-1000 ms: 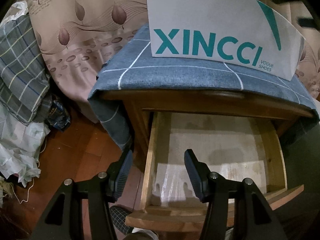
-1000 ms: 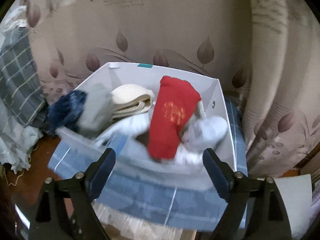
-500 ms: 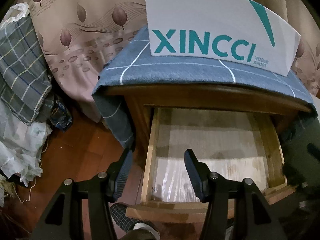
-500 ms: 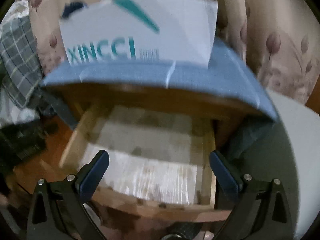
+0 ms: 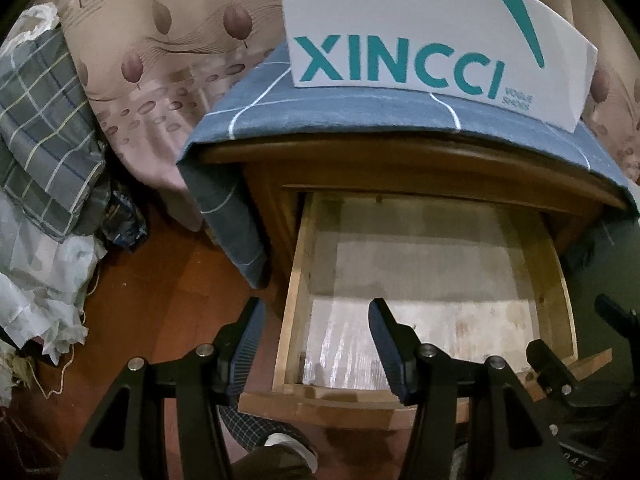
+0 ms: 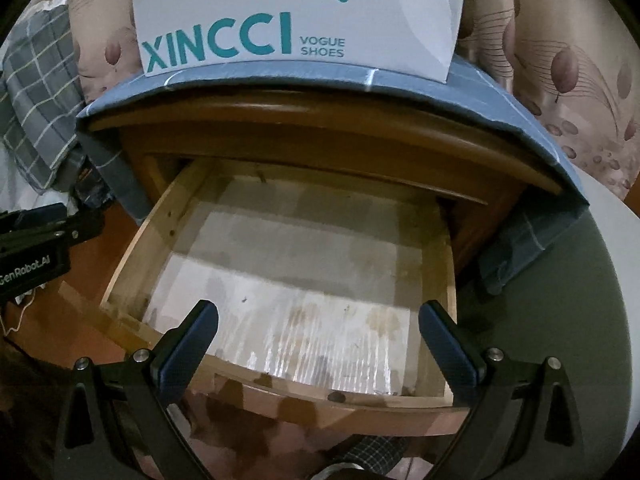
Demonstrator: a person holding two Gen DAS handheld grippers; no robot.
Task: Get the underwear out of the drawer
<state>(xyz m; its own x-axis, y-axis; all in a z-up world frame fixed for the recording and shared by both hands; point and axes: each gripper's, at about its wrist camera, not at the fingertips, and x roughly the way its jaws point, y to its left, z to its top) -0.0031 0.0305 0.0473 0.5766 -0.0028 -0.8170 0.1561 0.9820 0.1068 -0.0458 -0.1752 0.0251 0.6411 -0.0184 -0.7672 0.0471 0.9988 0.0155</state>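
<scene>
- Our left gripper (image 5: 316,332) has its two fingers (image 5: 386,332) spread wide apart, and they hold nothing.
- Our right gripper (image 6: 318,332) is spread wide too, and it also holds nothing.
- Right past both sets of fingers we see the wooden drawer (image 5: 294,300), pulled out toward us.
- The left gripper hangs over the drawer's left front corner, with one finger over the floor (image 5: 160,292) and one over the drawer.
- The right gripper hangs over the front of the drawer (image 6: 132,248), both fingers above its bare pale bottom.
- We see no underwear in the drawer; only the stained pale bottom shows.
- Above the drawer, farther from the fingers, a blue checked cloth (image 5: 340,112) covers the top of the wooden stand.
- On that cloth stands a white shoe box (image 6: 304,12) with the word XINCCI on it.
- Behind the box hangs a curtain (image 5: 160,40) with leaf shapes.
- Far off to the left of the fingers lies a heap of checked bedding (image 5: 40,128).
</scene>
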